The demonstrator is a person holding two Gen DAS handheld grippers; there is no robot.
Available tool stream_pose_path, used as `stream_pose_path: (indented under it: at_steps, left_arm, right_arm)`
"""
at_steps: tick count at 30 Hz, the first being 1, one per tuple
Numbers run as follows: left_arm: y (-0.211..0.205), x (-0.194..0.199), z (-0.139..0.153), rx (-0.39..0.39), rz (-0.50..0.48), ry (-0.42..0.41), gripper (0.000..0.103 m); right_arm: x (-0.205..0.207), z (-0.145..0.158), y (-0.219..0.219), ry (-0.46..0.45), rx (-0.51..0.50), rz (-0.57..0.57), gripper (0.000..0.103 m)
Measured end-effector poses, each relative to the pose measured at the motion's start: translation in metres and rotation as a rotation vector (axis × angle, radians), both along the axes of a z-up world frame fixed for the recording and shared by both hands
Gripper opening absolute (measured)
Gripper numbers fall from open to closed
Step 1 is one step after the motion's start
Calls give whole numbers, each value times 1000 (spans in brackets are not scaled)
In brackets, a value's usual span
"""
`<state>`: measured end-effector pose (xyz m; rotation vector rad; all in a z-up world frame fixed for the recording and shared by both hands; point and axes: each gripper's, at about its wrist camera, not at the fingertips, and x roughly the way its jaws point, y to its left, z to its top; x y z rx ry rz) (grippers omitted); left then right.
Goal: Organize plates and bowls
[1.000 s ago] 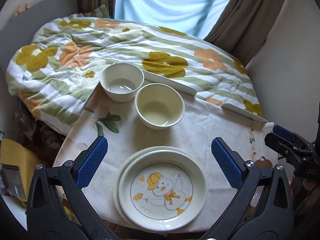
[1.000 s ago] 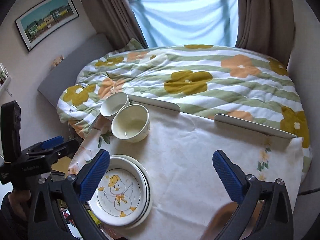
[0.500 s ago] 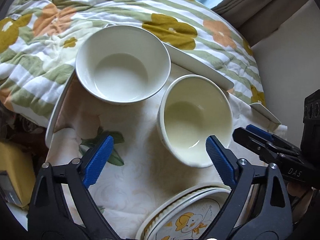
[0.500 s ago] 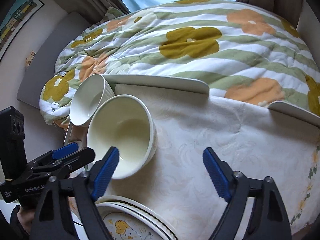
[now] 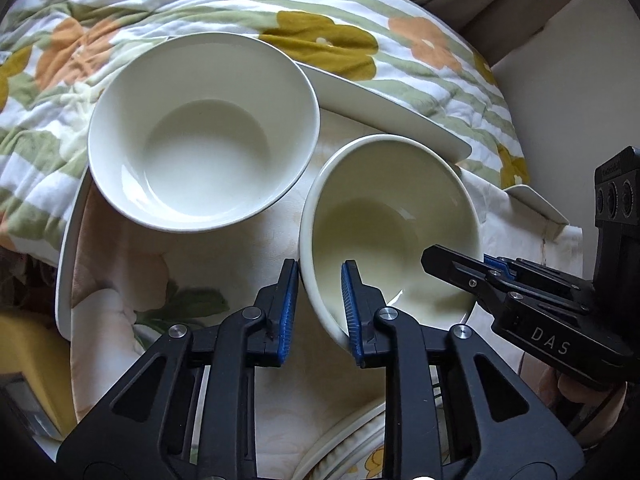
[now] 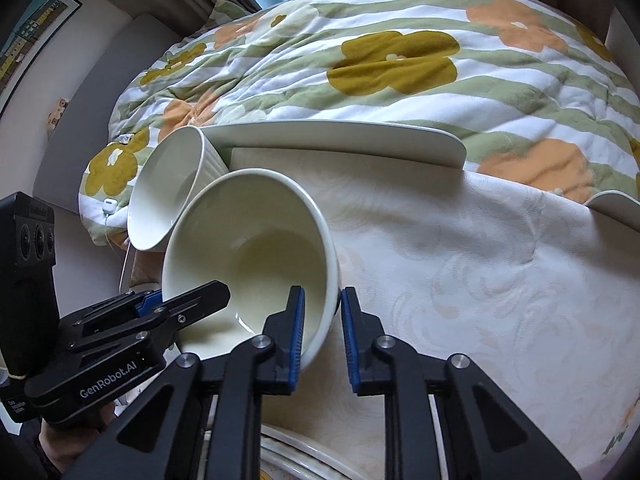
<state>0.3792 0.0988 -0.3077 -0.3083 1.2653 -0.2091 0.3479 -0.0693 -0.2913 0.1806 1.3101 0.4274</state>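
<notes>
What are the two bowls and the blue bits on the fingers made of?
The cream bowl and white bowl look like glazed ceramic, though hard plastic is possible: both are smooth with shiny highlights. The blue finger pads look like ribbed, matte rubber.

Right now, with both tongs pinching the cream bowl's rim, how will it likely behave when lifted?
The cream bowl looks like glazed ceramic, so probably rigid but chippable. Its glossy wall may slip between the left tongs and the right tongs, since each pinches only a thin rim section. Held at two nearby points, it could tilt toward the white bowl beside it.
</notes>
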Motion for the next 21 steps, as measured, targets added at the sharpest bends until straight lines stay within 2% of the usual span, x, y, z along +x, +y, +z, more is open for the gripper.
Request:
stream_pose_path:
  at_steps: [10,18,21]
  left_arm:
    - [-7,-5,16,47,-23,-38,20]
    - [-31,-25,68,74,-43,-122,20]
    - [-45,-37,88,55,-51,-140,20]
  right_arm:
    - [-5,13,-4,-32,-5,-24,17]
    - [-27,55,-26,-102,30,-46,17]
    - [-40,74,-44,-135,40,-59,17]
